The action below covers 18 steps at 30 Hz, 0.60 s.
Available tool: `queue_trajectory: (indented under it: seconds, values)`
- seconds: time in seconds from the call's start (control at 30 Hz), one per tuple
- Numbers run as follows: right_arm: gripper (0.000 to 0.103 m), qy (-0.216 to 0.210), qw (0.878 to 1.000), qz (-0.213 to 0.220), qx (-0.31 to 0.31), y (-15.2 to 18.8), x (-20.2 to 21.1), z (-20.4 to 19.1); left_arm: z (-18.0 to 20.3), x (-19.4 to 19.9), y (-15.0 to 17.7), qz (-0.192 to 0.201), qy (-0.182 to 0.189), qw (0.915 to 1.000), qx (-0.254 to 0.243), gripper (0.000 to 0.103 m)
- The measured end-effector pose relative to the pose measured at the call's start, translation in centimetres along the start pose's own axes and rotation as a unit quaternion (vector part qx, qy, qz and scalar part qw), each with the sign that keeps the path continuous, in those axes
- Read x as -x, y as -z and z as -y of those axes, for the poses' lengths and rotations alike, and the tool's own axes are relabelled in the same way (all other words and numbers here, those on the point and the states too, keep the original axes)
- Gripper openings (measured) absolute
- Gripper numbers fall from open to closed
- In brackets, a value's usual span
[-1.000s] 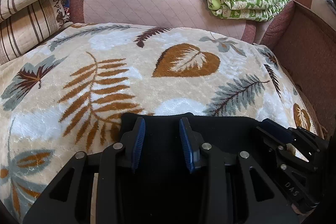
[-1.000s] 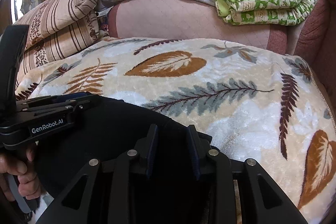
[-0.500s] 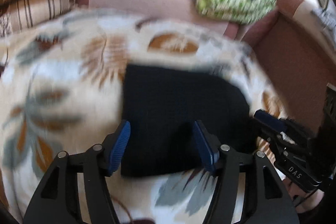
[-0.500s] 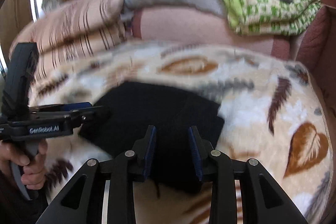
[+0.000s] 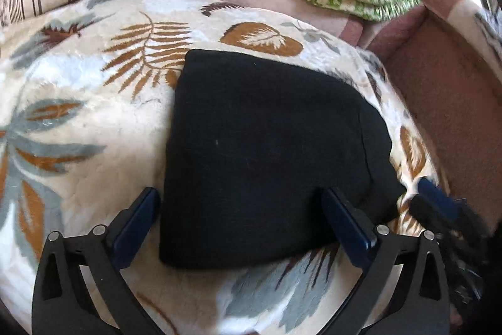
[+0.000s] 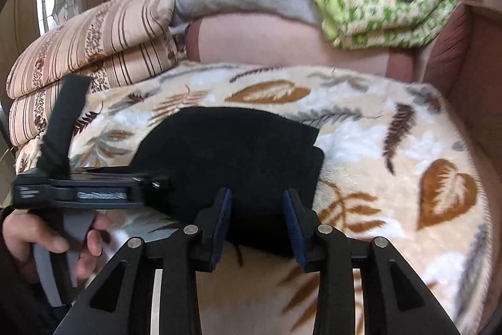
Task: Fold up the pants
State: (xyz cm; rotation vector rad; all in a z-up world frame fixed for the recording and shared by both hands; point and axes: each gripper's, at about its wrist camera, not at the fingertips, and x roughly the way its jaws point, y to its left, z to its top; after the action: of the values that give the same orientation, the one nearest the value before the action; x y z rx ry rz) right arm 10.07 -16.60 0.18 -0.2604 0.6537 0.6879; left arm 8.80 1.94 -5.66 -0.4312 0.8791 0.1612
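Lying folded into a compact rectangle, black fabric pants (image 5: 263,153) rest on a cream leaf-patterned plush blanket (image 5: 78,102). Left claw (image 5: 241,218), just opened wide, and right claw (image 6: 258,222), partly open and still widening, hold nothing.

Right claw (image 5: 439,206) blurred, cut off; green bedding (image 6: 376,8) smeared.

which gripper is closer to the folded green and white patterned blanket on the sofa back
Right, though only as a judgement. The right gripper sits at the near right edge of the black folded pants, on the folded green-and-white patterned blanket side; the left gripper hovers, wide open, by the pants' left edge.
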Motion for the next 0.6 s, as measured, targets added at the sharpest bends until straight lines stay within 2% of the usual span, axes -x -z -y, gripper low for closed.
queue_trajectory:
  seconds: [0.13, 0.23, 0.3, 0.37, 0.6]
  values:
    - [0.046, 0.036, 0.999, -0.016, 0.003, 2.5, 2.0, -1.3, 1.6, 3.2, 1.9, 0.035, -0.061, 0.9965, -0.045, 0.103]
    - [0.048, 0.048, 0.998, -0.042, 0.003, 4.0, 2.0, -1.8, 3.3, 6.0, 4.2, 0.082, -0.11, 0.9868, -0.087, 0.103]
    - [0.048, 0.056, 0.997, -0.06, 0.008, 4.7, 1.6, -2.0, 4.0, 7.1, 5.4, 0.1, -0.118, 0.9826, -0.103, 0.103]
    - [0.048, 0.059, 0.996, -0.069, 0.011, 5.0, 1.2, -2.2, 4.3, 7.5, 6.2, 0.103, -0.115, 0.9825, -0.104, 0.103]
    - [0.048, 0.059, 0.996, -0.072, -0.008, 5.4, 0.9, -2.0, 4.2, 7.3, 6.9, 0.08, -0.113, 0.986, -0.092, 0.103]
